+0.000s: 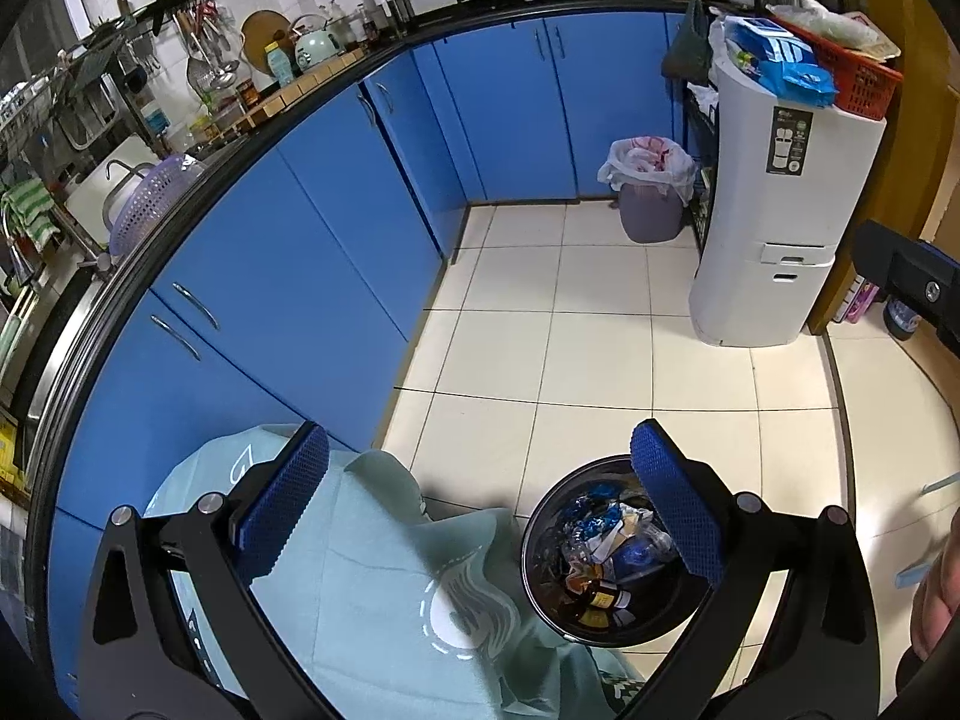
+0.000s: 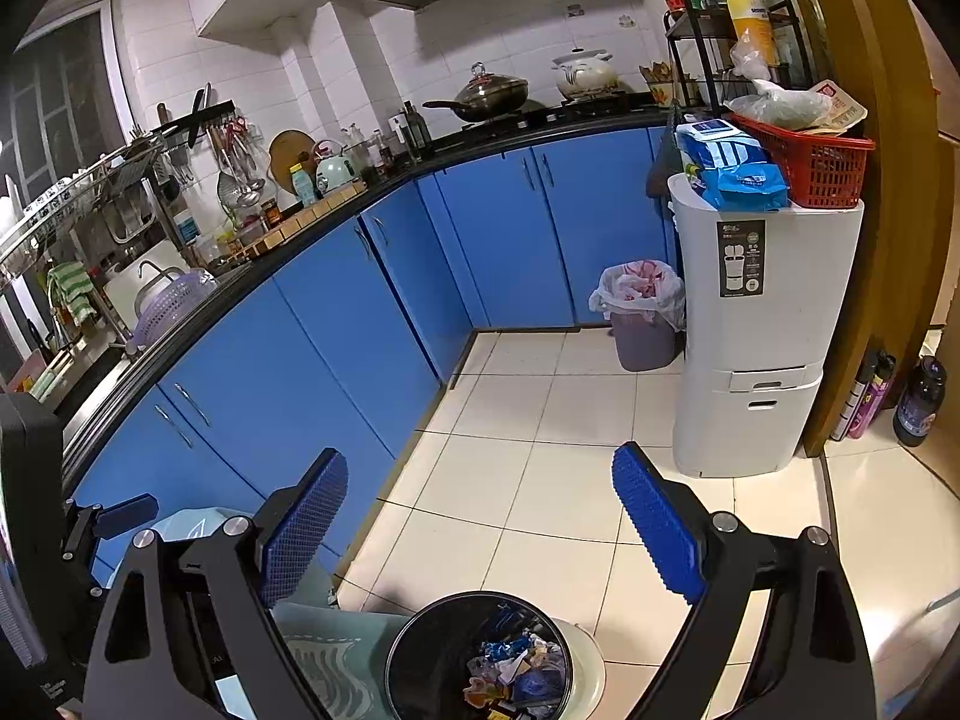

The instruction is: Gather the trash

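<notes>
Left tongs [image 1: 480, 510]: spread wide, nothing between the blue ribbed pads [image 1: 282, 501]. They point steeply down over a pale green cloth [image 1: 372, 594] printed with a white swirl motif; no lettering on it can be read.

Right tongs [image 2: 480, 516]: likewise spread wide and empty, angled down toward the floor [image 2: 540, 480] of cream tiles.

Trash bin [image 1: 606, 552]: a dark round bucket standing upright, mouth open upward, just beside the green cloth and below both pairs of tongs. In the left wrist view its near rim is partly behind the right-hand pad. In the right wrist view the bin [image 2: 480, 660] sits at the lower edge of the picture.

Trash [image 1: 606, 564]: lies inside the bin, a loose heap of crumpled blue and white wrappers, clear plastic and a small brown bottle [image 1: 600, 597]. The bottle lies on its side, long axis roughly across the picture, cap toward the right. Its yellow label is too small to read.

Surroundings: blue cabinets [image 2: 336, 324] curve along the left under a black tabletop [image 2: 384, 180]. In the far corner stands a second bin [image 2: 642, 324] lined with a white bag. Beside it is a white tall appliance [image 2: 762, 330] bearing a dark label [image 2: 741, 258] with pictograms; its writing is not legible. On top rest blue packets [image 2: 732, 174] and a red basket [image 2: 816, 168].
</notes>
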### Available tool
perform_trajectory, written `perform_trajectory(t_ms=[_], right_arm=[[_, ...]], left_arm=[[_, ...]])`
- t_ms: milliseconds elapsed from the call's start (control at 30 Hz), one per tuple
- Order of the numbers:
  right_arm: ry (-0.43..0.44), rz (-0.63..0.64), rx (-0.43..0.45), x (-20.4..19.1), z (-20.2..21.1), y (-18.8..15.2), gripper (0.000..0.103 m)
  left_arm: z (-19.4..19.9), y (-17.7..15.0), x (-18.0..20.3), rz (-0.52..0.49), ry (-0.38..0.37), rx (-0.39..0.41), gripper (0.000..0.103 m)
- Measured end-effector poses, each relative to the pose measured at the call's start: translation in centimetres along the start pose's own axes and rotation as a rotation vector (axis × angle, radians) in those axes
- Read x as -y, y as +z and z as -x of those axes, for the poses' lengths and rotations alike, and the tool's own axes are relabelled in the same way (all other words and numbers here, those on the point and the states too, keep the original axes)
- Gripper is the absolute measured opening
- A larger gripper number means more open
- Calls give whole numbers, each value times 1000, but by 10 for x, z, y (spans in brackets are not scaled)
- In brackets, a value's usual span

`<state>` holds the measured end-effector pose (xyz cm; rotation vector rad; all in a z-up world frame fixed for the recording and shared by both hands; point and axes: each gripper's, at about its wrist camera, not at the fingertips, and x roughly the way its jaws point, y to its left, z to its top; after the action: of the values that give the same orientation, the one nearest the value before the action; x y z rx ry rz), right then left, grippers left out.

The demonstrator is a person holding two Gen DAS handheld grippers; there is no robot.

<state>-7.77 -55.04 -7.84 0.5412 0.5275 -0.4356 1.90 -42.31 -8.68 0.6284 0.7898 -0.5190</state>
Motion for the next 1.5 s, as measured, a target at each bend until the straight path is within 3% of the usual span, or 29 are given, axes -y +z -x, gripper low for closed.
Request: perform_trajectory(t_ms=[1500], right_arm=[[1, 16, 10, -9, 5, 3, 88]], left_arm=[[5, -3, 6, -3, -24, -11, 99]])
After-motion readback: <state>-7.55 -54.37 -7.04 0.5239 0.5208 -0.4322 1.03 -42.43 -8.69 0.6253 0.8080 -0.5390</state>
